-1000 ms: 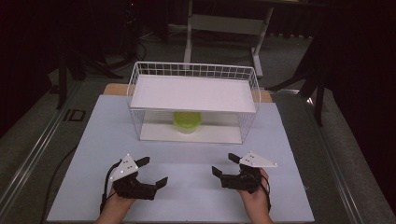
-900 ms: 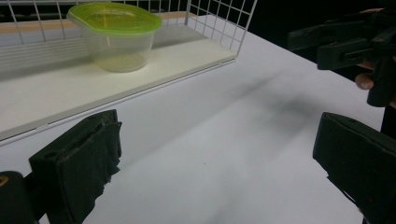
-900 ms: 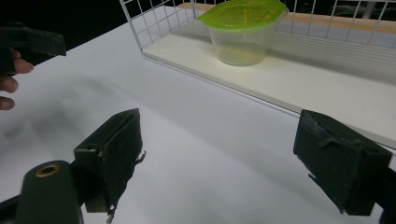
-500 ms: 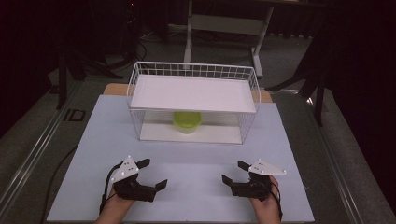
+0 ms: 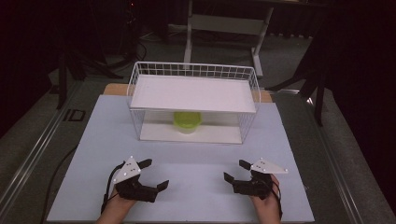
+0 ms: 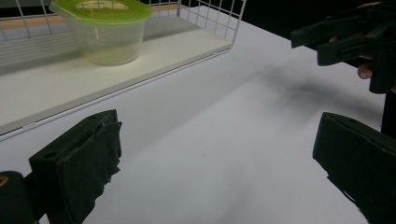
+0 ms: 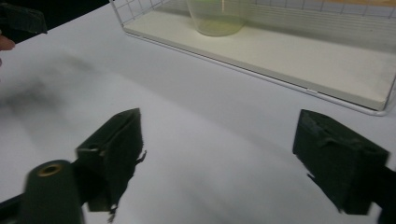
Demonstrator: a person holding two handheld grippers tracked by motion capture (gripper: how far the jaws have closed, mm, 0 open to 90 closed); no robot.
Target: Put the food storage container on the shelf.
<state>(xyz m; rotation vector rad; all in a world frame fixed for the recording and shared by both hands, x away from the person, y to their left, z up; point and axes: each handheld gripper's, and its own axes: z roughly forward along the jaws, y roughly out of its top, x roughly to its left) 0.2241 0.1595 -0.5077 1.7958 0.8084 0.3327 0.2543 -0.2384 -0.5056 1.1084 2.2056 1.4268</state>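
Observation:
A clear tub with a green lid [image 5: 187, 122] stands on the lower white board of a white wire rack [image 5: 194, 70], under its upper white shelf [image 5: 194, 93]. The tub [image 6: 105, 30] appears far off in the left gripper view, and its lower part [image 7: 219, 18] in the right gripper view. My left gripper [image 5: 155, 173] rests low over the white table near the front left, open and holding nothing. My right gripper [image 5: 236, 170] is at the front right, open and holding nothing. Both point toward the middle, well short of the rack.
The white tabletop [image 5: 196, 154] spreads between the grippers and the rack. In the left gripper view, the right gripper [image 6: 345, 37] is at the upper right. A grey floor with dark stands and a pale desk frame [image 5: 224, 23] lies behind the table.
My right gripper has shifted a little to the right and nearer the front edge. The left gripper has hardly moved. Both stay open.

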